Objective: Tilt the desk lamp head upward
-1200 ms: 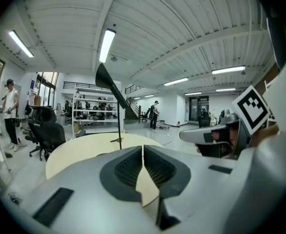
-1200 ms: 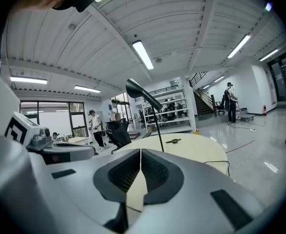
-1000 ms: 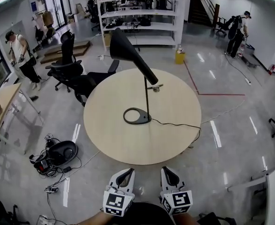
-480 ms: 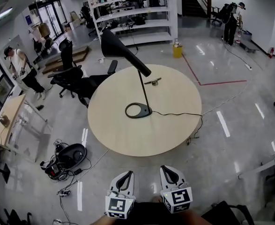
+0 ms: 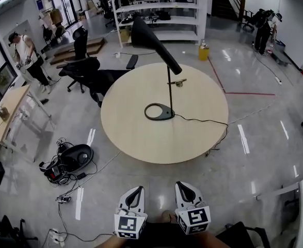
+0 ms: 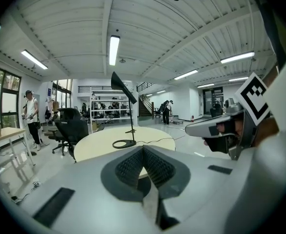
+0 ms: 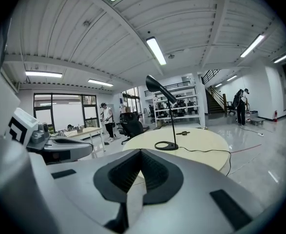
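The black desk lamp stands on the round wooden table (image 5: 136, 138). Its cone head (image 5: 146, 35) slants down to the left from a thin stem, over a ring base (image 5: 160, 112). My left gripper (image 5: 136, 192) and right gripper (image 5: 185, 188) hang side by side at the bottom edge, well short of the table. Both point at the lamp, whose head (image 6: 119, 82) and ring base (image 7: 166, 146) appear far off in the gripper views. The left jaws have just been closing with nothing between them. Both pairs of pads meet, left gripper (image 6: 143, 147), right gripper (image 7: 141, 151).
The lamp's cord (image 5: 203, 121) trails off the table's right side, and a small object (image 5: 178, 81) lies behind the stem. Office chairs (image 5: 86, 68) stand at the table's far left. A bag with cables (image 5: 68, 164) lies on the floor at left. Shelving (image 5: 156, 9) and people are farther back.
The head view has shifted: the table and lamp sit a little higher and further right in the picture. Both grippers stay side by side at the bottom edge. The lamp's pose is unchanged.
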Motion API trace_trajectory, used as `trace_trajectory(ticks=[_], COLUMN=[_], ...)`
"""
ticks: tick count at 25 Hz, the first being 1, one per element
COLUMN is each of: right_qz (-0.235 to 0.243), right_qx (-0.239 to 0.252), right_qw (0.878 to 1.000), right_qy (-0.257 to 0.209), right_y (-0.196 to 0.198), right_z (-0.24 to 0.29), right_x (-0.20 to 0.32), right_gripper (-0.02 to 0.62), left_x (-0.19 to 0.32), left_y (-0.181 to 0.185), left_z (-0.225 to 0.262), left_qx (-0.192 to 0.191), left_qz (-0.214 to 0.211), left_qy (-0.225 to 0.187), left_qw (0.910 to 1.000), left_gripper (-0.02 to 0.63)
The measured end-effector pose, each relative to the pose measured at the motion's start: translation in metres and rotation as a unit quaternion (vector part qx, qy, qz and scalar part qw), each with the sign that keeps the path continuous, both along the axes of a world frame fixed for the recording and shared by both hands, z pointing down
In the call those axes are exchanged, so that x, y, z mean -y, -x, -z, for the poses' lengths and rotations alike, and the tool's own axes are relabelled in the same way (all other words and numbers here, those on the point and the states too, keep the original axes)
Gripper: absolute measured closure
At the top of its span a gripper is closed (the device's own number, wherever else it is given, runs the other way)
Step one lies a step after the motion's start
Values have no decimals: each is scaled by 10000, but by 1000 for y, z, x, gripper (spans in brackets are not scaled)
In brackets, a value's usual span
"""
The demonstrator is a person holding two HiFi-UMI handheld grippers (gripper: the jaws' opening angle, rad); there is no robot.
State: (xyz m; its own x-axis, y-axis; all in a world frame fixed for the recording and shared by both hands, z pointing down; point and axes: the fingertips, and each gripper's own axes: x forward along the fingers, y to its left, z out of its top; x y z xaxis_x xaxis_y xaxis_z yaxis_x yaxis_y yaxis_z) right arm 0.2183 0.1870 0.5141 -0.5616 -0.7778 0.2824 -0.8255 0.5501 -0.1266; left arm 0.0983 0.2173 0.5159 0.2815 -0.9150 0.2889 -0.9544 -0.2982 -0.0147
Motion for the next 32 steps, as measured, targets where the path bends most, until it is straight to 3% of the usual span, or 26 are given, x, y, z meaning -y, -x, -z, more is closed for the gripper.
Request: trace_trajectory(ticks=[19, 32], right_qz=[12, -137], right_qx=[-22, 45], right_qw=[9999, 9999], right_qy=[-121, -59], right_y=[-23, -43], right_z=[6, 2], right_x=[-9, -4], right_gripper=[581, 581], left_x=[0, 11], left_y=[-36, -50], left_z=[13, 8], left_qx=[49, -158], left_qz=[-258, -342], left_qy=[-223, -32], left_qw=[9994, 9993], left_gripper=[558, 558])
